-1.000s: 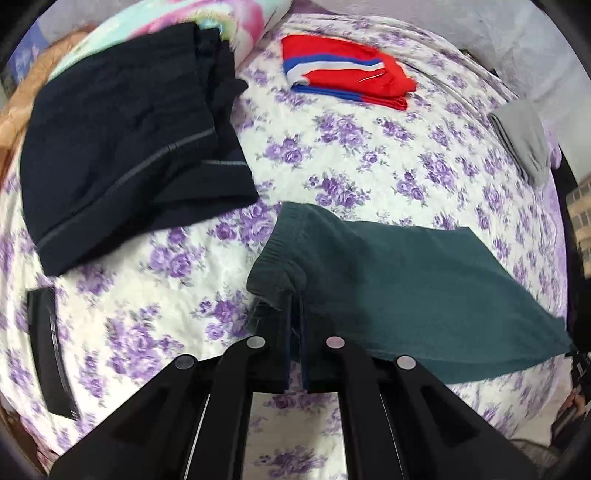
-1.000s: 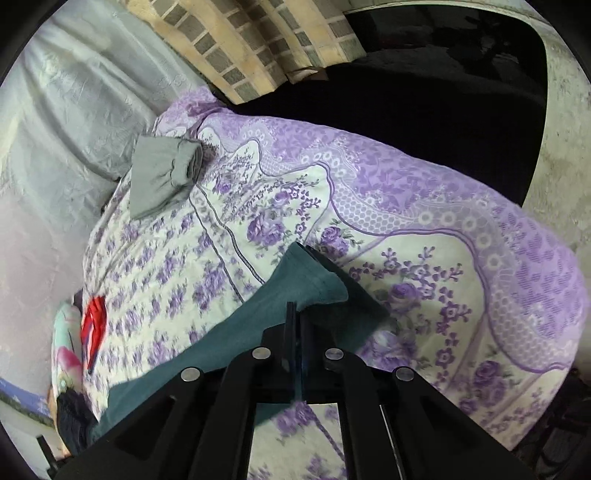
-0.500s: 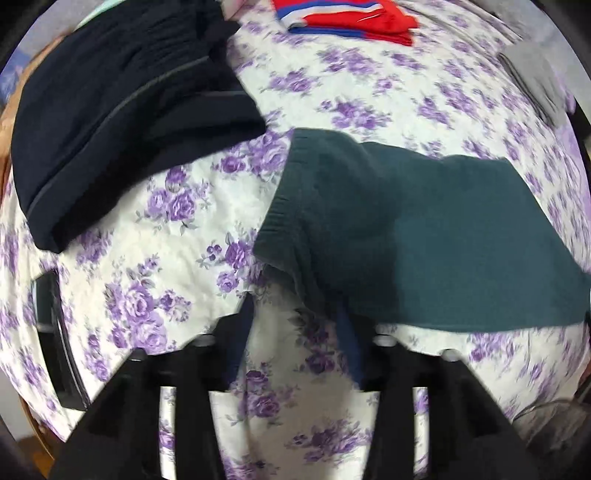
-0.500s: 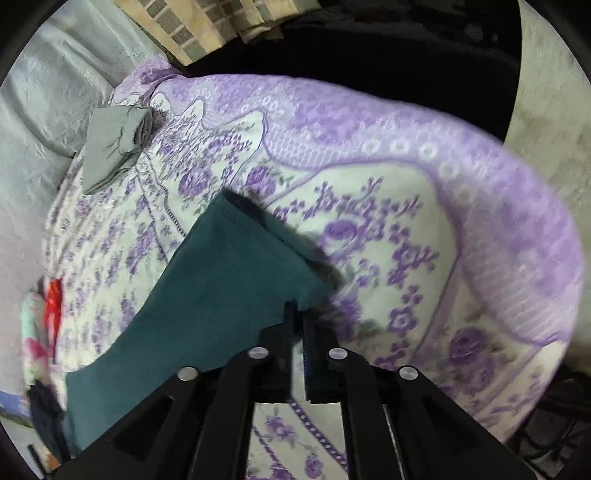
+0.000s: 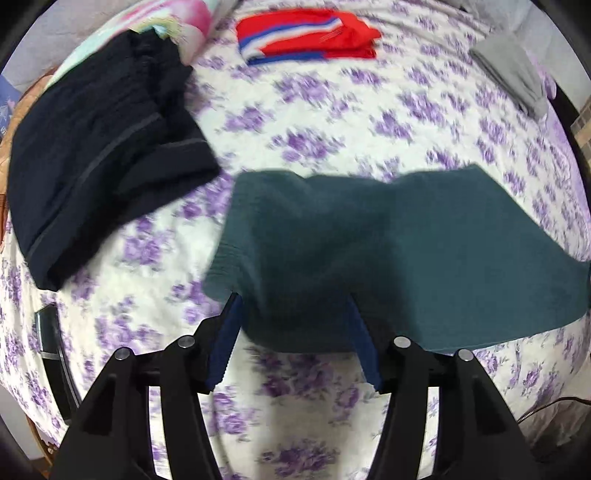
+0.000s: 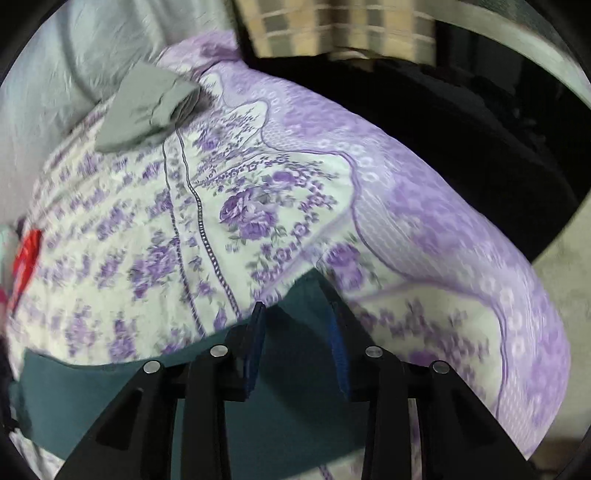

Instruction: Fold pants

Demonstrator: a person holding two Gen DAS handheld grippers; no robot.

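Bed (image 5: 332,125) in purple-flowered sheet, pale wall (image 6: 55,55) behind.

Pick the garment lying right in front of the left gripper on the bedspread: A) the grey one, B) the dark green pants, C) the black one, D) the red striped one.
B: the dark green pants lie spread across the floral bedspread just ahead of the left gripper, whose jaws are opening around their near edge without pressing it.

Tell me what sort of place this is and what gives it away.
Most likely a bedroom at home. The work surface is a bed under a purple floral bedspread, with a colourful pillow at one end. Clothes lie spread on it: teal pants, a dark garment and a folded red piece.
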